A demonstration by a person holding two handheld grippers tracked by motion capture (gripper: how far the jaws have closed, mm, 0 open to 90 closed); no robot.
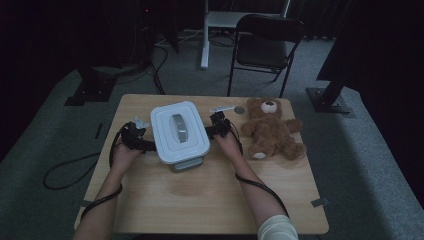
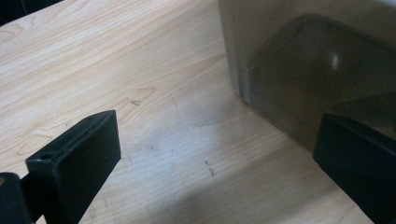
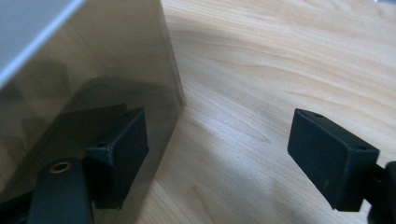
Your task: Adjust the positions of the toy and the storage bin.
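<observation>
A box with a white lid (image 1: 179,131) and a grey see-through body stands in the middle of the wooden table (image 1: 200,200). My left gripper (image 1: 145,146) lies at the box's left side, and my right gripper (image 1: 212,131) at its right side. In the left gripper view the jaws (image 2: 217,158) stand wide apart over bare wood, the right one close against the box wall (image 2: 299,70). In the right gripper view the jaws (image 3: 219,149) are also spread, the left one beside the wall (image 3: 84,60), which mirrors it. Nothing sits between either pair.
A brown teddy bear (image 1: 272,129) lies on the table just right of my right hand. A small pale object (image 1: 221,108) and a round disc (image 1: 239,109) rest near the far edge. A folding chair (image 1: 265,45) stands beyond the table.
</observation>
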